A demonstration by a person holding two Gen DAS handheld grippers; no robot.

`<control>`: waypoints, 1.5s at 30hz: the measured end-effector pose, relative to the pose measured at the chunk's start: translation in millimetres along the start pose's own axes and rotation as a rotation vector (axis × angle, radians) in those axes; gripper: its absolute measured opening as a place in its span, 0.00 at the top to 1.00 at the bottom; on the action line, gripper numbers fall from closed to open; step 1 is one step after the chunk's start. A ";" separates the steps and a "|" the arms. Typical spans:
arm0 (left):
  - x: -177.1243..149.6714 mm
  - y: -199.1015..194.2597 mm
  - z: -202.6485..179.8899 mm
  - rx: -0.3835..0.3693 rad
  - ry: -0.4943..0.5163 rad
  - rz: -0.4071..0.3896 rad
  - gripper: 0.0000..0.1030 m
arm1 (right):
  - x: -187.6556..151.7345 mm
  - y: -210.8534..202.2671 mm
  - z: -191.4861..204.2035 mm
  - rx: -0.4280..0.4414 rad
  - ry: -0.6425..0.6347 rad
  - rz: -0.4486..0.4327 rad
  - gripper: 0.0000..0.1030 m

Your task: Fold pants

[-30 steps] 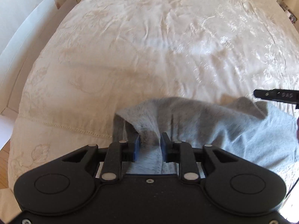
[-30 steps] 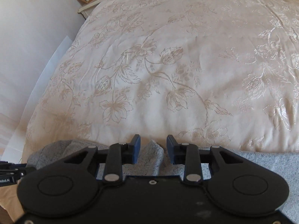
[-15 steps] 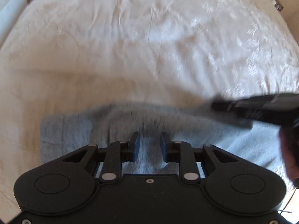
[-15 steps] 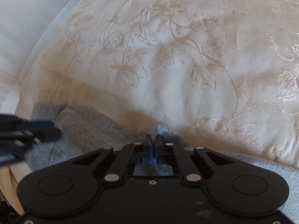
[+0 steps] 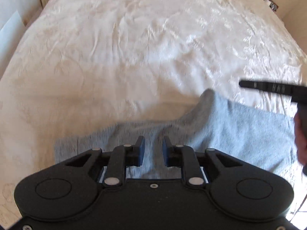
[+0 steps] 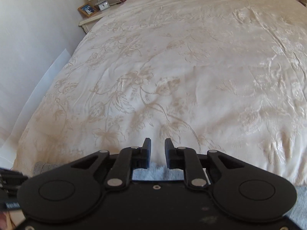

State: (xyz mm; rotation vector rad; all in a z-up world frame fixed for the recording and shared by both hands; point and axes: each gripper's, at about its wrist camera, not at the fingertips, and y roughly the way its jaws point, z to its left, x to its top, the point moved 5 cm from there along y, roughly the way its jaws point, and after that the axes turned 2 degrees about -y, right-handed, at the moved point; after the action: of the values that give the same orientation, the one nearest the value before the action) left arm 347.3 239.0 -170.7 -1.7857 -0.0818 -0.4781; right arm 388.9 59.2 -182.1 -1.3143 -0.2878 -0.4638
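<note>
Grey pants (image 5: 239, 134) lie on the near edge of the cream bedspread (image 5: 134, 48). A raised ridge of cloth runs from their far edge down to my left gripper (image 5: 153, 147). Its jaws are closing, with grey cloth filling the narrow gap between them. My right gripper (image 6: 157, 149) hangs just above the pants' far edge (image 6: 153, 173). Its jaws are opening and only bedspread shows between the tips. From the left wrist view the right gripper (image 5: 268, 88) juts in at the right, held by a hand (image 5: 301, 134).
The floral bedspread (image 6: 191, 76) fills the far side of both views. A nightstand (image 6: 92, 19) with a lamp, a picture frame and a clock stands at the bed's far left corner. A white wall and a pale panel (image 6: 48, 76) run along the bed's left side.
The right gripper pinched shut at the pants' edge, then opened and tilted up off the cloth. The left gripper shifted sideways, and the bunched pants now lie flatter and wider.
</note>
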 end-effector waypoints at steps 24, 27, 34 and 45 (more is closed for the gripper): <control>-2.0 51.6 -53.2 -0.003 0.055 0.053 0.76 | -147.4 -69.8 -118.3 -0.124 0.345 0.099 0.81; 19.0 50.6 -71.4 -0.071 0.093 0.002 0.62 | -152.9 -96.5 -145.5 -0.200 0.377 0.034 0.80; 23.3 113.2 -97.9 0.083 0.151 0.092 0.54 | -178.2 -160.7 -235.0 -0.349 0.437 -0.108 0.76; 37.8 134.0 -100.4 0.228 -0.100 0.047 0.88 | -221.9 -205.6 -422.1 -0.515 0.600 -0.143 0.72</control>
State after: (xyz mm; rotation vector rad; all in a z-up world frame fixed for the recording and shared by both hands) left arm 394.6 100.5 -260.3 -1.5830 -0.1578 -0.3320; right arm 71.8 -351.4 -207.5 -1.5810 0.2608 -1.0750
